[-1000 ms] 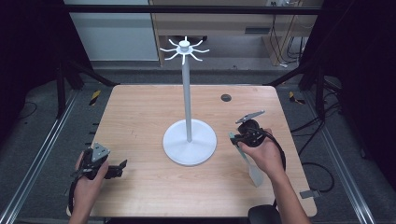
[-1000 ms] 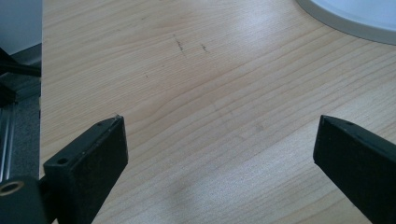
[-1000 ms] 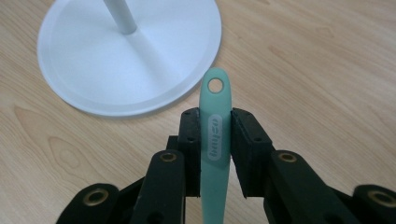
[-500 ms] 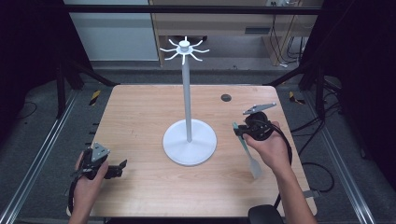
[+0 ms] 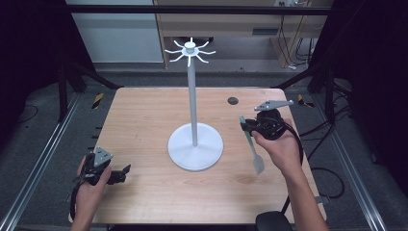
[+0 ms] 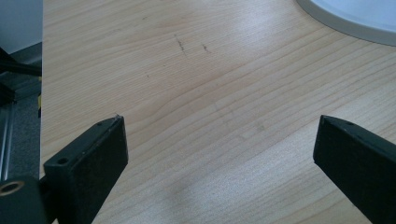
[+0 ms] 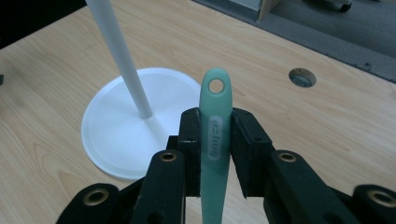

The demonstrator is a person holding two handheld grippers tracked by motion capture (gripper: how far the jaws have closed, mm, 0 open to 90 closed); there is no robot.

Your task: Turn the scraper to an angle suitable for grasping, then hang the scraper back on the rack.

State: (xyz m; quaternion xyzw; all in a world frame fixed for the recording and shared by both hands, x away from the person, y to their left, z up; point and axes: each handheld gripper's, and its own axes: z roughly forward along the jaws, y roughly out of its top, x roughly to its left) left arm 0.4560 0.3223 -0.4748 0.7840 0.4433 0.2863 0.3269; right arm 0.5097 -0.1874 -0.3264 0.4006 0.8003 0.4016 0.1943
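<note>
A mint-green spatula hangs blade-down from my right gripper, above the right side of the wooden table. In the right gripper view the gripper is shut on the spatula's handle, and the handle's end with its round hole sticks out past the pads. A white stand rises from a round base, with a tall pole and a ring of hooks on top, left of that gripper. My left gripper rests at the table's front left, open and with nothing between its pads.
A small dark round hole sits in the tabletop behind the right gripper, also seen as a hole in the right gripper view. The stand's base edge lies ahead of the left gripper. Metal rails flank the table.
My right gripper has risen with the spatula in it, so the blade hangs higher over the table. The left gripper has stayed where it was.
</note>
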